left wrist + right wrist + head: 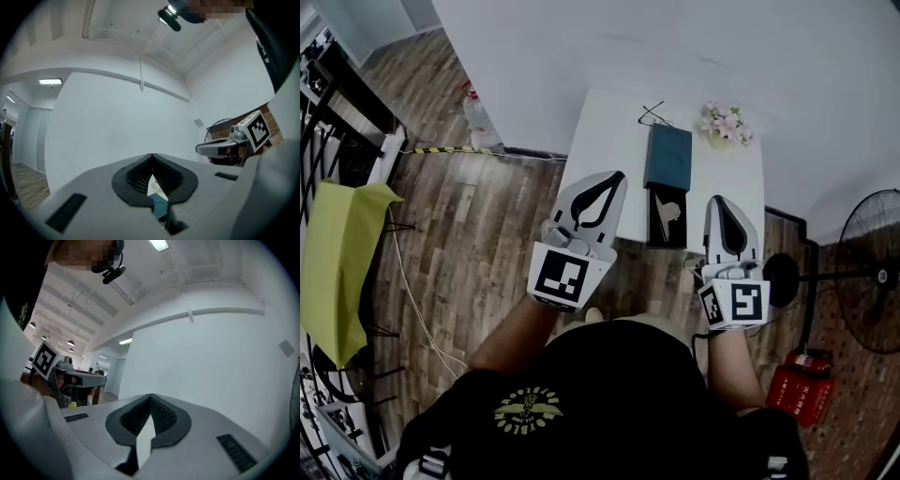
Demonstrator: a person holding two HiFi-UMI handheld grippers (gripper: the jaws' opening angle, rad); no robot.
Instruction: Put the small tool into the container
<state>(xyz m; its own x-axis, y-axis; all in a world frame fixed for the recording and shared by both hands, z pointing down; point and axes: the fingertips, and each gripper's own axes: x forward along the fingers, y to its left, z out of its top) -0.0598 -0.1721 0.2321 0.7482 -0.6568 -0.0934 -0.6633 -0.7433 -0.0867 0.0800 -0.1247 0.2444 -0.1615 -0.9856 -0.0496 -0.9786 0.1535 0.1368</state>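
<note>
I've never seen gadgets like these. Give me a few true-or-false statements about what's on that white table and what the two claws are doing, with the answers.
1. The left claw and the right claw are both shut, with nothing held in either. True.
2. The teal box lies on the wooden floor. False: it lies on the white table, between the two claws and a little beyond their tips.
3. A small bunch of flowers stands at the table's far right corner. True.
4. A fan stands on the person's left. False: it stands on the right, beyond the right claw.
</note>
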